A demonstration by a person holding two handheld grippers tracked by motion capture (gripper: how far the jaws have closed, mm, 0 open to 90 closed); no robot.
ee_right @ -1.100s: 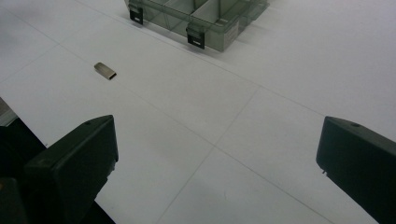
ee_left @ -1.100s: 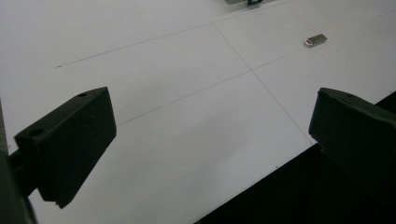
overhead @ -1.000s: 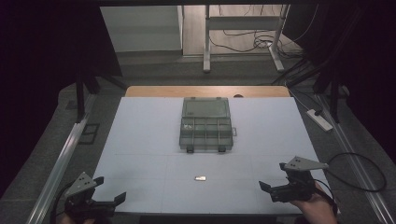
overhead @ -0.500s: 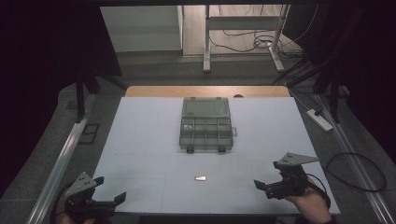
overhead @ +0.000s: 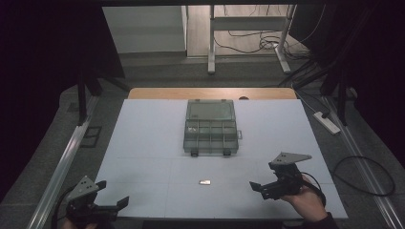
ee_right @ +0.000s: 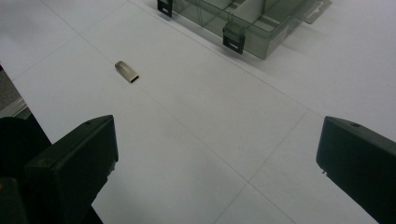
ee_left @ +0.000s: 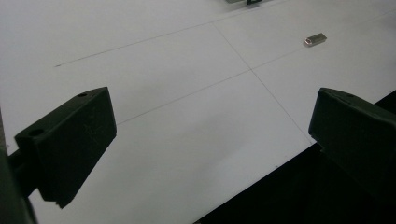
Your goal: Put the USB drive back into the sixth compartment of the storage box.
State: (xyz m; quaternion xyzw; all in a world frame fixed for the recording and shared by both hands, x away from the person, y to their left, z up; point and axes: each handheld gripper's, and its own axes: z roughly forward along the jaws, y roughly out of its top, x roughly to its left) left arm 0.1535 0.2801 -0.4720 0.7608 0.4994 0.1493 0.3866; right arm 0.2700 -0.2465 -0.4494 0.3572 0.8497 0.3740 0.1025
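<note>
So there's a white counter with thin grid lines on it, and a clear grey compartment box sitting around the middle toward the far side, lid closed with two dark latches on its near edge. The dividers show through the lid, and there's something small in the far-left compartment, too tiny to make out. Nearer than the box, well apart from it and roughly centered, a little silver metal piece lies flat on the counter; looks like a small USB stick but I can't say for sure. The left claw is down at the near-left corner, right at the counter's edge, jaws spread wide with nothing between them. In the left gripper view the metal piece sits far off toward the upper right, and the black drop past the counter edge is under the claw's right jaw. The right claw is at the near right, held in a hand, jaws also wide apart and empty, aimed left toward the metal piece but not touching it. From the right gripper view the piece is up ahead on the left, with the box's latched edge beyond.
</note>
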